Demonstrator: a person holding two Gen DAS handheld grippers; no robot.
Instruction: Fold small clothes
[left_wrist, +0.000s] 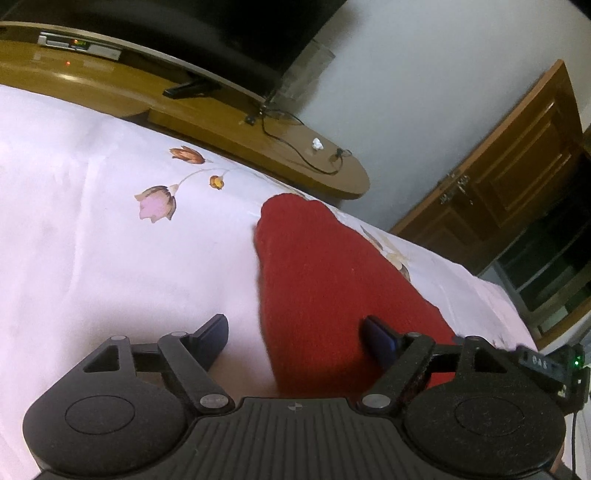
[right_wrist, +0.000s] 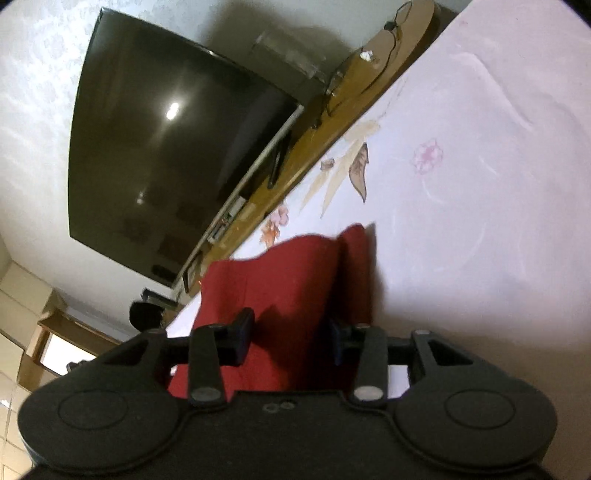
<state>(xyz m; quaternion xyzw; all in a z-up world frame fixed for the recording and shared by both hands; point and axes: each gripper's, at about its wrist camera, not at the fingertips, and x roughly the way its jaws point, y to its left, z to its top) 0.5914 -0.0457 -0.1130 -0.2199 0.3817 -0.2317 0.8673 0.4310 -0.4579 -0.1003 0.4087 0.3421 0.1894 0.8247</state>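
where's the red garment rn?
On the floral bedsheet: the red garment lies right of centre in the left wrist view, by the left gripper, and between the right gripper jaws.

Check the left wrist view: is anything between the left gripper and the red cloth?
Nothing visible. The left gripper stands open directly over the red cloth on the floral bedsheet, with no other object between them.
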